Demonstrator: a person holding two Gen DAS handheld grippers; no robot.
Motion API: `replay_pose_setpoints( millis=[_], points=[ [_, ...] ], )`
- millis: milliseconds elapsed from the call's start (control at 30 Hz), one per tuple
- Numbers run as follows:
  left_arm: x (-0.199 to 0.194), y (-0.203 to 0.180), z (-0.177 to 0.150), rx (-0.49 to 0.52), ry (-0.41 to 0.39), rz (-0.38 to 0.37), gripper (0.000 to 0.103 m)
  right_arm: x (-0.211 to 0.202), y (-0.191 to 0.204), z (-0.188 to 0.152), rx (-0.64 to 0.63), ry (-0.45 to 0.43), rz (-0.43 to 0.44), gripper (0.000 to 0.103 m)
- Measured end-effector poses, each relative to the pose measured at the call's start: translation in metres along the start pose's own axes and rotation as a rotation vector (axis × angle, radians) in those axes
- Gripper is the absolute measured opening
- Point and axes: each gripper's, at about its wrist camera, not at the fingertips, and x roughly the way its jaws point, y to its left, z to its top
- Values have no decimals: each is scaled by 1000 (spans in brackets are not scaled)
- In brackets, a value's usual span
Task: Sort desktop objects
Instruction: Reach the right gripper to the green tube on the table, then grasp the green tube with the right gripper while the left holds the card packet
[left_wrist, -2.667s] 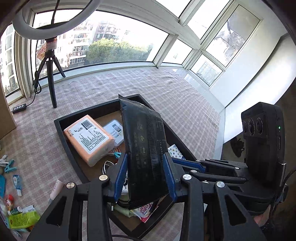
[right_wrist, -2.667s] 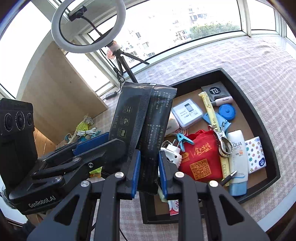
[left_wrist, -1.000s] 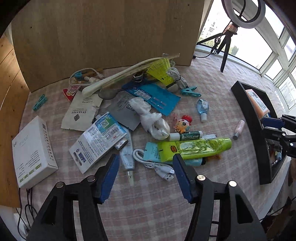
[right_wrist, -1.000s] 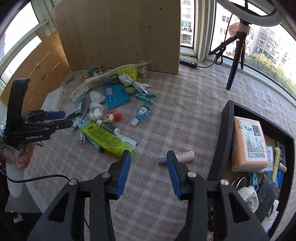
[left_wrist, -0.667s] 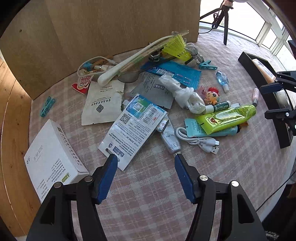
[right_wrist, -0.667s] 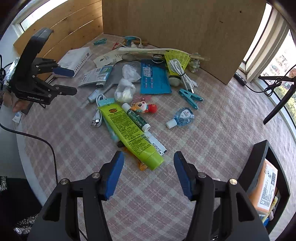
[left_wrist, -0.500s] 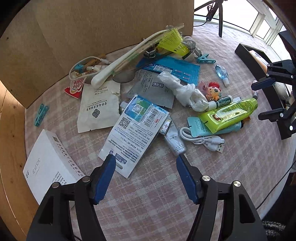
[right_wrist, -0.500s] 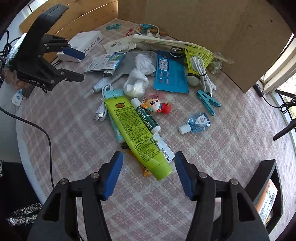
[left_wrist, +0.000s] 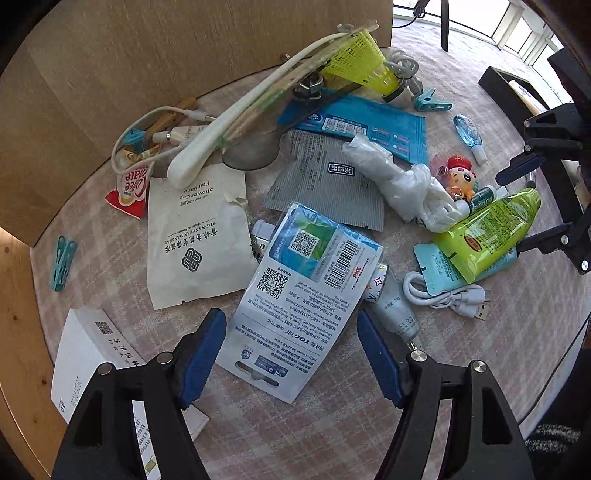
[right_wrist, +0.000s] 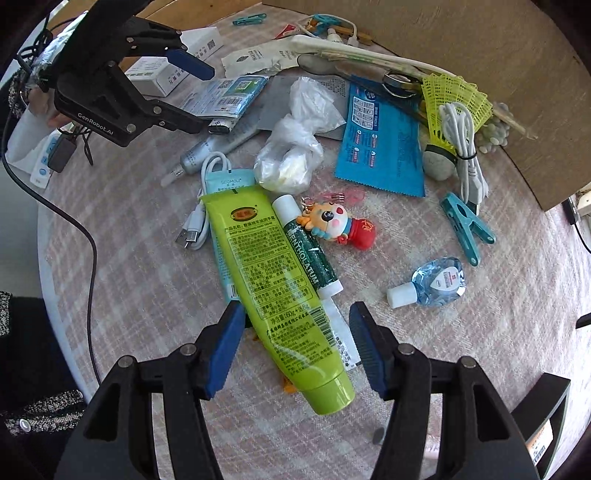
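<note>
My left gripper (left_wrist: 291, 354) is open and empty, its blue pads either side of the near end of a blue-and-white barcoded packet (left_wrist: 306, 288), above it. My right gripper (right_wrist: 295, 347) is open and empty, straddling the lower part of a lime-green tube (right_wrist: 273, 288) that lies on the checked cloth. The green tube also shows in the left wrist view (left_wrist: 487, 232) between the right gripper's fingers. A green Mentholatum stick (right_wrist: 308, 247) lies along the tube's right side. The left gripper shows in the right wrist view (right_wrist: 188, 92) over the packet (right_wrist: 232, 96).
Clutter lies around: a white plastic bag (right_wrist: 295, 144), blue sachet (right_wrist: 384, 144), doll keyring (right_wrist: 340, 225), clear blue bottle (right_wrist: 436, 284), teal peg (right_wrist: 467, 227), USB cable (left_wrist: 447, 295), white box (left_wrist: 88, 369), shower-cap sachet (left_wrist: 195, 236). A wooden board (left_wrist: 147, 55) stands behind. The black tray (right_wrist: 546, 417) is at the right.
Both grippers let go of the black packet at the tray, swung over to the clutter pile and came down close. The left is now over the barcoded packet, the right over the green tube.
</note>
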Motion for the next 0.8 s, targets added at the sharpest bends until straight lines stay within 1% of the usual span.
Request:
replay_pose_setpoints(
  millis=[200,300,367,400,433,500,600,700,800],
  points=[
    [5,-5,-1,5,8,-14,71,4,1,6,1,4,60,60],
    [3,-6,-2,2,8,-23,70,11,5,8,1,30,76,59],
    [2,-8,-3,4,9,-29,69,13,4,8,1,27,80,58],
    [1,-9,-4,6,10,-32,68,12,3,8,4,23,86,54],
    [1,-10,-5,9,12,-36,68,11,2,9,15,21,101,48],
    [-1,-13,-7,15,13,-41,66,10,-3,8,46,21,146,40],
    [-1,-16,-9,18,18,-48,64,9,-9,1,58,18,149,40],
    [-1,-19,-8,19,22,-41,64,9,-13,2,86,12,172,40],
    [-3,-22,-6,12,17,-49,64,9,-14,3,103,-1,179,40]
  ],
)
